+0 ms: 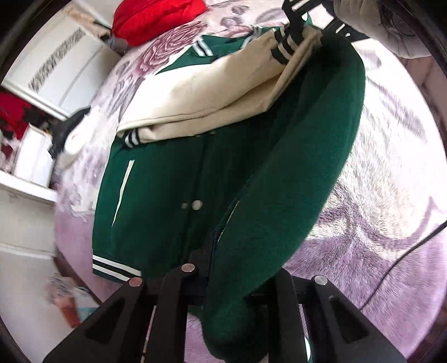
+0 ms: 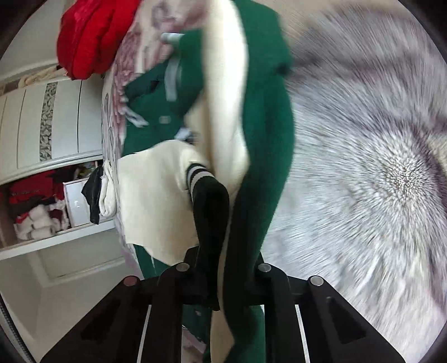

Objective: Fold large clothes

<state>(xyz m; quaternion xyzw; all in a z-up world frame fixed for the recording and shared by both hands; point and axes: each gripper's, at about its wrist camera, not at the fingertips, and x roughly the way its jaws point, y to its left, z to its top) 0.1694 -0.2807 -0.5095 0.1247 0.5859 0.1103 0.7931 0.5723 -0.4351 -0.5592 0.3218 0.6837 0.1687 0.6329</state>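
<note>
Both claws are clamped on the green jacket (image 1: 167,195) on the bed (image 1: 377,195) — left claw (image 1: 232,282) pinching the side edge, right claw (image 2: 220,273) on the cuff (image 2: 209,201). That thick bunch could slip free mid-fold, and the cream sleeve (image 1: 209,95) ahead would flop crooked.

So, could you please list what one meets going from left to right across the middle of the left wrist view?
White cabinet shelf → black-and-cream garment → green jacket → floral purple blanket.

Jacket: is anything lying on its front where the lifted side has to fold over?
Only its own cream sleeve, already folded across the chest of the jacket. The left gripper and right gripper both grip its fabric. The red garment lies apart on the blanket.
</note>
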